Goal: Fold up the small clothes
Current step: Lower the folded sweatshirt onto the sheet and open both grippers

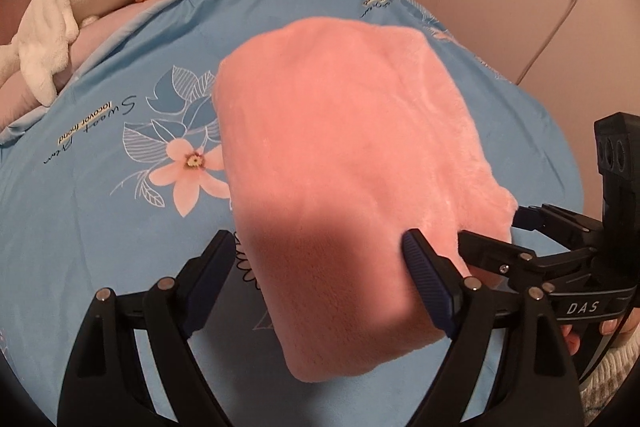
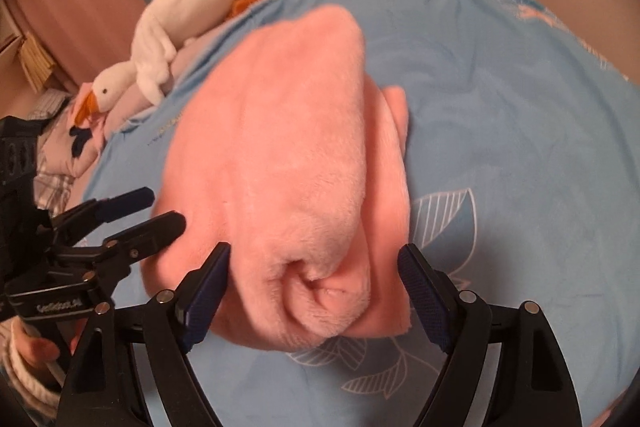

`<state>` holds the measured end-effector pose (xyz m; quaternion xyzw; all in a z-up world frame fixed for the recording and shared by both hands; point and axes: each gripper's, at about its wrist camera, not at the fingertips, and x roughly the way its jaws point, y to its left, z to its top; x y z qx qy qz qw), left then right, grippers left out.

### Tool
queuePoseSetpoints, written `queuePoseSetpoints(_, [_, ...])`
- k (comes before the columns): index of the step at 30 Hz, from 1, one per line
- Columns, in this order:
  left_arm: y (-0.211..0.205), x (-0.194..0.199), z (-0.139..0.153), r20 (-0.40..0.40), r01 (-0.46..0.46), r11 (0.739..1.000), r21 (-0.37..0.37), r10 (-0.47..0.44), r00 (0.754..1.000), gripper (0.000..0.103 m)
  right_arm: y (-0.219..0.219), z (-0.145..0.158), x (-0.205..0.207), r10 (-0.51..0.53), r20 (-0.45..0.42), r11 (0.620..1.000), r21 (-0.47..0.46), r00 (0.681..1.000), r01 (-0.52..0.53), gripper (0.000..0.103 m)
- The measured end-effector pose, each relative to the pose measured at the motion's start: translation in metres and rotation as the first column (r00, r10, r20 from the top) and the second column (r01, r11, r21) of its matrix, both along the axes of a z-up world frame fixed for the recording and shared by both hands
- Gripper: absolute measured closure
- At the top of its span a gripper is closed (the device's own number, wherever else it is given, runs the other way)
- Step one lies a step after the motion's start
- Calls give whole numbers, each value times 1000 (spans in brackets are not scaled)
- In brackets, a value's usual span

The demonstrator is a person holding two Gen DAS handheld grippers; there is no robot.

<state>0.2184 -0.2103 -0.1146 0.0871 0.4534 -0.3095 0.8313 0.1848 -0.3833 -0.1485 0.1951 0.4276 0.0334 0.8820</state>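
- Pink fleece garment [image 1: 344,155] lies folded into a thick bundle on the blue floral bedspread [image 1: 100,227], near its middle; the rolled near end shows in the right wrist view [image 2: 320,291].
- Left gripper [image 1: 320,279]: fingers spread wide, released, straddling the bundle's near edge; the right-hand pad [image 1: 428,283] sits against the fleece without squeezing it.
- Right gripper [image 2: 312,287]: fingers also wide apart, released, one either side of the rolled end, not pressing it.
- Step, as a judgement: the fold looks made and let go; you are at release or check, not mid-fold.
- Next move probably calls for you to lift both grippers clear without snagging the nap, or tuck in the loose flap [image 2: 396,131] that pokes out on the right.
- Hard to tell: what kind of garment it is; its layers are hidden. Bundle's underside is out of sight. Both views are blurred at the edges.
- White plush goose [image 2: 160,43] sits well apart at the bed's far edge.
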Motion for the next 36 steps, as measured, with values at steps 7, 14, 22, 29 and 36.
queuePoseSetpoints(7, [0,-6,2,17,5,1000,10,-5,1000,17,0,0,-7,3,3,1000,4,1000,-3,17])
queuePoseSetpoints(14, [1,-6,1,2,-9,1000,-3,9,1000,17,-4,-6,-8,-15,0,999,40,1000,15,15])
queuePoseSetpoints(22, [3,-26,16,87,-33,999,29,30,996,17,2,8,-24,-34,28,999,-2,999,34,15])
queuePoseSetpoints(29, [6,-37,22,111,-44,997,58,37,993,11,6,13,-30,-32,30,999,-29,999,32,15])
queuePoseSetpoints(36, [11,-43,25,120,-46,997,70,38,992,11,14,21,-39,-37,37,997,-72,999,40,15])
